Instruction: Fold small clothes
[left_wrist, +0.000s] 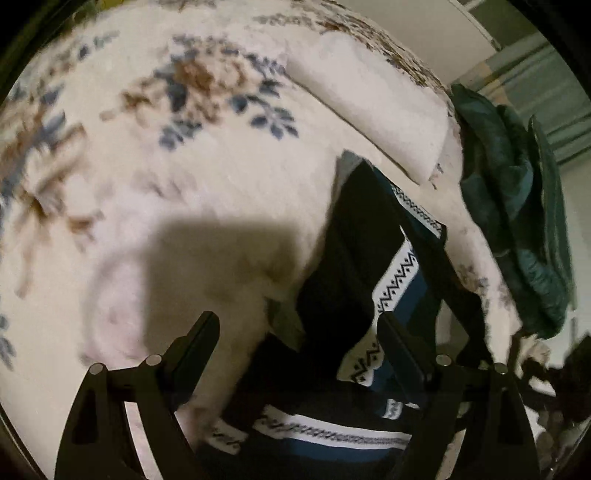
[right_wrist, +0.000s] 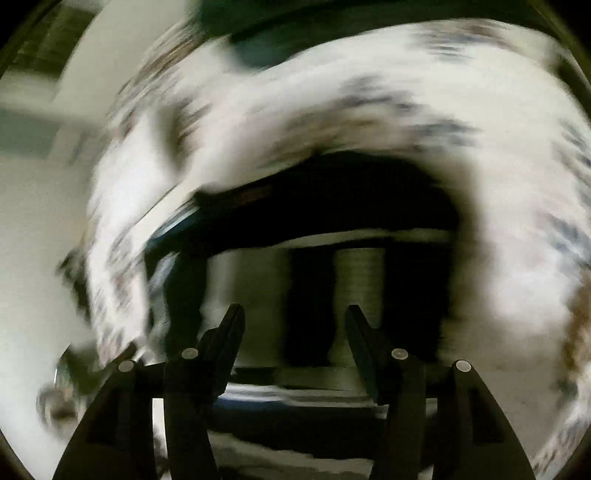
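Black knitted garment (left_wrist: 343, 258) with white-and-blue patterned bands, lying rumpled on the flowered bed cover (left_wrist: 166, 192); left gripper (left_wrist: 299, 332) and right gripper (right_wrist: 295, 317) both with fingers apart, holding nothing; risk: a bite on one loose layer may drag the fold askew.

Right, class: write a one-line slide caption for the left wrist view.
Open left gripper above a dark garment with white patterned bands on a floral blanket.
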